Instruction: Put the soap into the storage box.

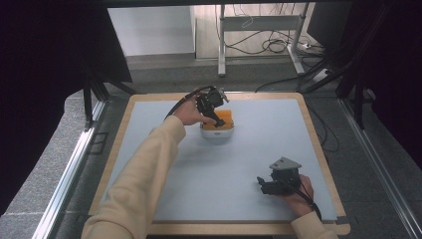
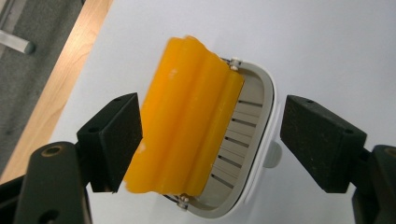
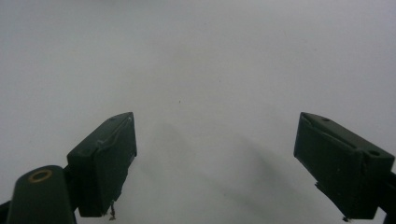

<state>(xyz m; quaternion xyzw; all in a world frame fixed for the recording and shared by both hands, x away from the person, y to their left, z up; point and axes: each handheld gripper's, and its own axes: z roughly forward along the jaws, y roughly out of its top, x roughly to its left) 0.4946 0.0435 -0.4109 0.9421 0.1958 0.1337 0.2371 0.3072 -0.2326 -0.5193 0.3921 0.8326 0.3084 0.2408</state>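
An orange ridged block (image 2: 187, 121) lies tilted in a white oval dish (image 2: 262, 135) with a slotted grey floor. The dish (image 1: 217, 133) stands on the pale mat toward the far middle of the table, with the block (image 1: 226, 118) on top. My left gripper (image 1: 217, 118) hangs just over them, open, its jaws (image 2: 219, 140) straddling block and dish; the left pad sits close beside the block's edge and the right pad stands apart from the dish. My right gripper (image 1: 263, 185) rests near the front right of the mat, open (image 3: 215, 158), with nothing between its jaws.
A pale blue-grey mat (image 1: 224, 169) covers a wooden board (image 1: 318, 149). Beyond the far edge are a grey floor, a metal desk frame (image 1: 259, 30) and loose cables (image 1: 278, 45). Dark curtains and rails flank both sides.
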